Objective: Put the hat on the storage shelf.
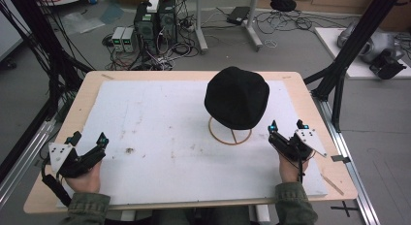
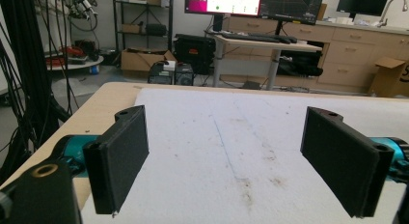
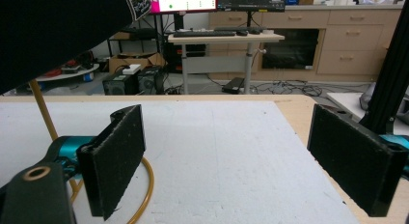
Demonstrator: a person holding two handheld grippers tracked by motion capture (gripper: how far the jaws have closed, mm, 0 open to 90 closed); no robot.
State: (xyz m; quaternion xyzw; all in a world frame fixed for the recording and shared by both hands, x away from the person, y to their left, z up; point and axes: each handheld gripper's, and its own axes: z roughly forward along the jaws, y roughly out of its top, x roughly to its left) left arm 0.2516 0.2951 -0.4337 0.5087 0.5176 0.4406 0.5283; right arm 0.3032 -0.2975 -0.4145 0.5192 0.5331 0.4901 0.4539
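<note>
Down at the near edge of the desk [image 1: 300, 82], two hands come in, one by each near corner. The left hand [image 1: 85, 179] lies close to the near left corner and holds the left gripper [image 1: 88, 139], which points up and to the right across the desk. Its fingers [image 2: 118, 156] are spread wide apart and hold nothing — only the white mat shows between them. The right hand [image 1: 290, 168] lies near the near right corner and holds the right gripper [image 1: 287, 125], which points toward the far edge. Its fingers [image 3: 113, 156] are spread wide too, with nothing between them. Both sleeves are olive green.

The fingers are flat black blocks with a rough, foamy face, and each one sits on a shiny teal part. A grey three-cornered plate [image 1: 59, 154] rides on top of the left gripper.

A black hat [image 1: 237, 96] — round, soft and fuzzy — sits on a thin stand [image 1: 229, 134] of golden wire with a ring for a foot. It stands right of the middle of the desk, just beside the right gripper and apart from it. The desk is pale wood, and a white mat [image 1: 165, 137] with small brown specks covers most of it.
</note>
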